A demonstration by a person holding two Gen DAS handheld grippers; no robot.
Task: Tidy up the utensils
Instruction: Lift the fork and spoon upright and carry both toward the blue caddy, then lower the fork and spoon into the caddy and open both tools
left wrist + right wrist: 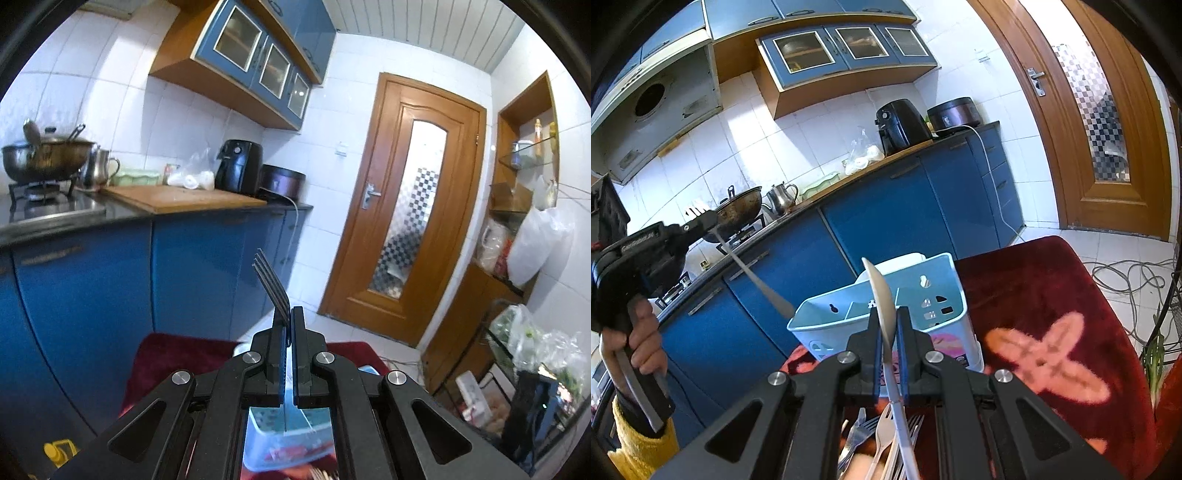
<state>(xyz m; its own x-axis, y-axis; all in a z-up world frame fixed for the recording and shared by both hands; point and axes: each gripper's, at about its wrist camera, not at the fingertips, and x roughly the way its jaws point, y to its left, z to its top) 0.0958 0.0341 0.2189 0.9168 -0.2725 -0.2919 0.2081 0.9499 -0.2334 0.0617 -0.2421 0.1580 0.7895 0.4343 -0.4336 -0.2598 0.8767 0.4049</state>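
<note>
My left gripper [289,314] is shut on a fork [271,280], whose tines stick up past the fingertips. In the right wrist view that same left gripper [703,220] is held high at the left, and the fork's handle [757,282] slants down toward the light-blue utensil caddy [923,302]. My right gripper [887,317] is shut on a spoon [881,291]. The spoon's bowl points up in front of the caddy. Several forks [882,439] lie in a pile under the right gripper. The caddy [288,432] also shows beneath the left gripper.
The caddy stands on a dark red cloth [1052,295] with a pink flower pattern. Blue cabinets [886,221] and a counter with a wok [738,212], a kettle [781,197] and an air fryer [901,125] run behind. A wooden door [402,206] and floor cables [1126,273] lie to the right.
</note>
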